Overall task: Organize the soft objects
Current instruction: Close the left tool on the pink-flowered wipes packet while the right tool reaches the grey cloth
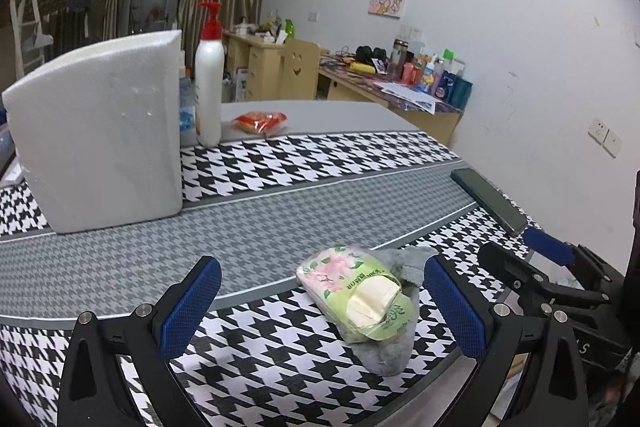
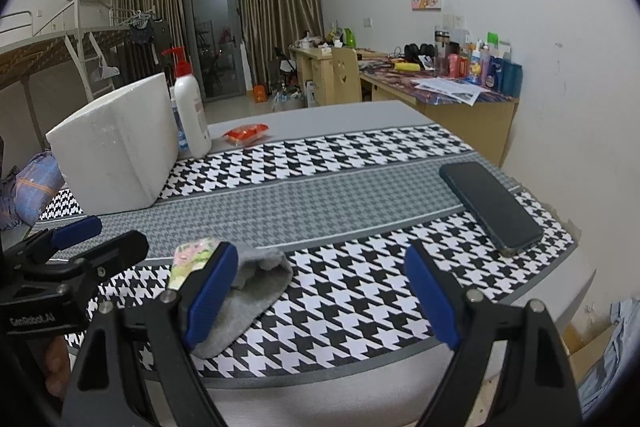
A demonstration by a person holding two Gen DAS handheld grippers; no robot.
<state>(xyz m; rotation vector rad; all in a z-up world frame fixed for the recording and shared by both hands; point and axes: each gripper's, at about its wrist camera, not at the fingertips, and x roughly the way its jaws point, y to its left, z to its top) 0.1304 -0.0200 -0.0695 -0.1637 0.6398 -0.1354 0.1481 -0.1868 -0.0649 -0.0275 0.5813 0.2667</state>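
- Left wrist view, far left: a white foam box [image 1: 96, 135] stands on the houndstooth cloth [image 1: 304, 163], with a white pump bottle [image 1: 209, 83] just beside its right edge and a red snack packet [image 1: 260, 121] further right on the bare grey table.
- Left gripper [image 1: 320, 307] hangs low over the near edge of the cloth, its blue pads spread wide and pinching nothing.
- Between those pads, nearer the right one, a green tissue pack [image 1: 356, 297] lies on top of a grey sock [image 1: 394, 351]; whether the right pad touches the sock cannot be told.
- Right of that, a dark phone [image 1: 490, 199] lies flat near the table's edge.
- Right wrist view: the right gripper [image 2: 320, 291] is also spread wide and empty; its left finger [image 2: 210, 291] stands in front of the sock [image 2: 256, 287] and tissue pack [image 2: 188, 255], and the phone [image 2: 490, 207] lies beyond its right finger.
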